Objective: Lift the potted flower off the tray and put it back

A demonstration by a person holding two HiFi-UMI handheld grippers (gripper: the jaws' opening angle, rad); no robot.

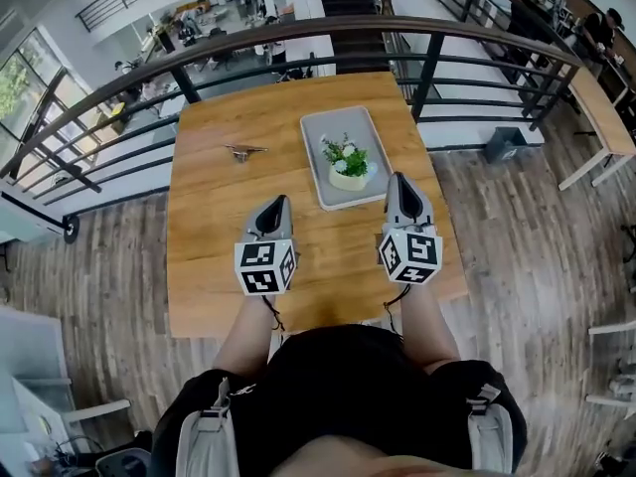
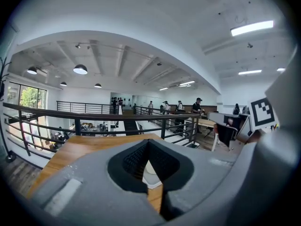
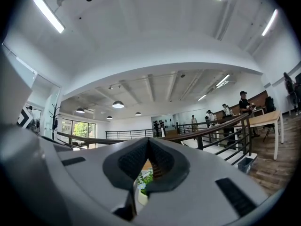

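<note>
A small potted flower, green leaves and white blooms in a pale pot, stands in a grey rectangular tray on the far half of a wooden table. My right gripper is shut and empty, its tip beside the tray's near right corner. Through the slit under its closed tips the flower shows close ahead. My left gripper hovers over bare wood left of the tray's near end, also shut on nothing. In the left gripper view its tips meet, with tabletop behind them.
A small metal object lies on the table left of the tray. A dark railing curves just beyond the table's far edge. A grey bin and another table stand to the right on the wood floor.
</note>
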